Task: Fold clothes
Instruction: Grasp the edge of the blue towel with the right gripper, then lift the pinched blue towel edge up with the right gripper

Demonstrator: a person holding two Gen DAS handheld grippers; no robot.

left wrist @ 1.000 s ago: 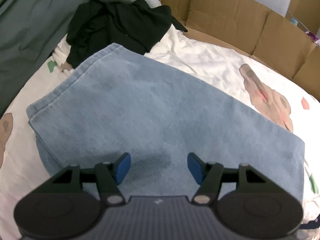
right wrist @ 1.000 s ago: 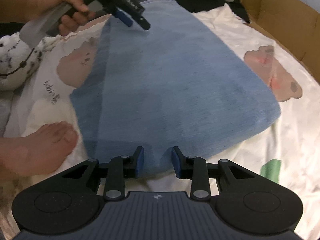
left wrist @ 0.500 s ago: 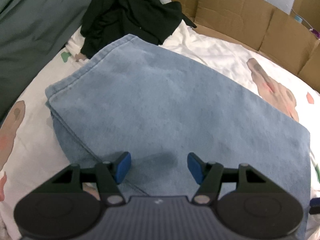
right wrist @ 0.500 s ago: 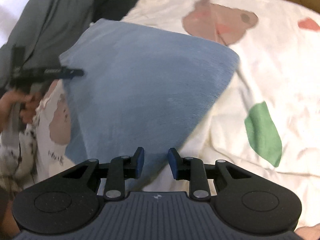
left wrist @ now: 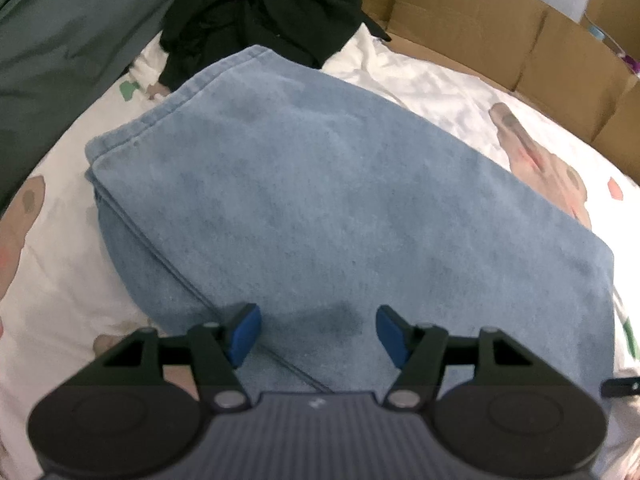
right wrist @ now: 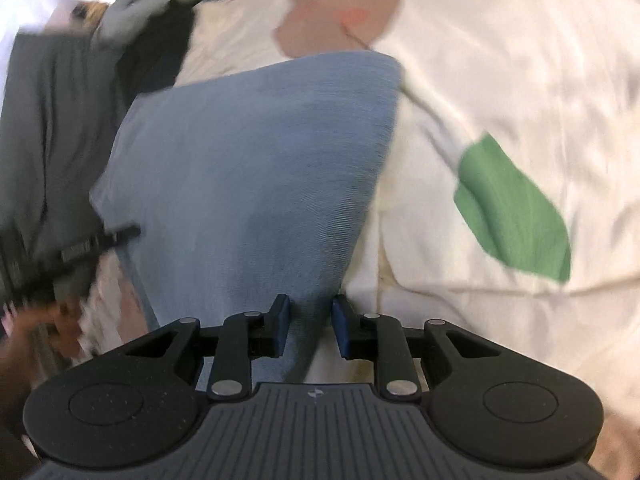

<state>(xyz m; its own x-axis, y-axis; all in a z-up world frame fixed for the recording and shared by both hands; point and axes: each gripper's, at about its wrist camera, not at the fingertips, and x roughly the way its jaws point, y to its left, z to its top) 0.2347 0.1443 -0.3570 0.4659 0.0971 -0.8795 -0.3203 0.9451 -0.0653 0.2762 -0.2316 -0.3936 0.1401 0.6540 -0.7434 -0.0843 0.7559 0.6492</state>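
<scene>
A light blue garment (left wrist: 320, 200) lies folded flat on the printed white bedsheet (left wrist: 420, 84); its layered edge runs down the left side. My left gripper (left wrist: 318, 334) hovers open over the near part of it, with nothing between the blue pads. In the right wrist view the same blue garment (right wrist: 248, 168) narrows to a corner right at my right gripper (right wrist: 310, 326). Its jaws are closing, the cloth's edge lies in the gap between them, and the pads do not press on it. The left gripper (right wrist: 84, 246) shows blurred at the garment's left edge.
A heap of black clothes (left wrist: 260, 12) lies beyond the garment, with grey-green fabric (left wrist: 60, 60) to the left. Cardboard walls (left wrist: 500, 40) border the far side. The sheet (right wrist: 500, 80) carries a green patch print (right wrist: 512, 208). A person's hand (right wrist: 36, 328) holds the left gripper.
The right wrist view has rolled and moved in on the garment's near corner, and its jaws have narrowed a little. The left view has shifted slightly, showing more of the layered left edge.
</scene>
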